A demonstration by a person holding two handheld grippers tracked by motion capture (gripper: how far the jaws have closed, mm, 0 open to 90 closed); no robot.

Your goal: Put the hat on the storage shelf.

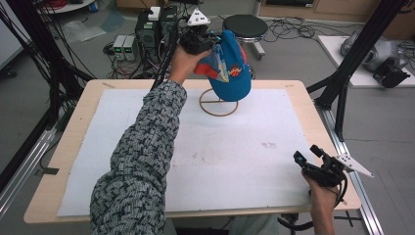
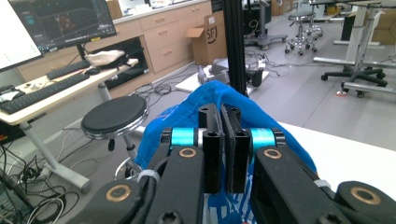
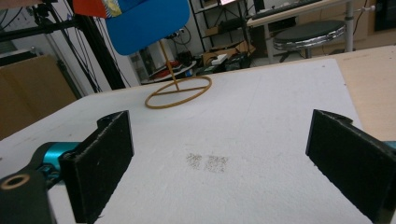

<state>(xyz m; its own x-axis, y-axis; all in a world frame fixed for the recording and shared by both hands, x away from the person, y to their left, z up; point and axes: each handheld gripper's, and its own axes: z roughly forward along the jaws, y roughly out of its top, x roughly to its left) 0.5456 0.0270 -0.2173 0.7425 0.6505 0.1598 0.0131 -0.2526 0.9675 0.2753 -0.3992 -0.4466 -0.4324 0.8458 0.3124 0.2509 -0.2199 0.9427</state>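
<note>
While my right gripper (image 1: 307, 156) waits with fingers spread near the table (image 1: 313, 117) edge, well apart from the stand (image 1: 218, 105), my left gripper (image 1: 197, 35) fingers pinch the blue cap (image 1: 230, 66) atop it.

L arm in patterned sleeve (image 1: 139, 156) reaches to upper centre of frame; left gripper (image 1: 211, 50) clamped tight, jaws pressed together on cap (image 1: 230, 68). R hand (image 1: 323, 198) low at lower right, right gripper (image 1: 307, 154) jaws spread wide, holding nothing.

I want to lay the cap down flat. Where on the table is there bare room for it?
Most of the white mat is bare: the wide stretch between the gold wire stand and the right gripper, except where the left sleeve crosses. It is crowded at the stand, where the left gripper holds the blue cap.
</note>
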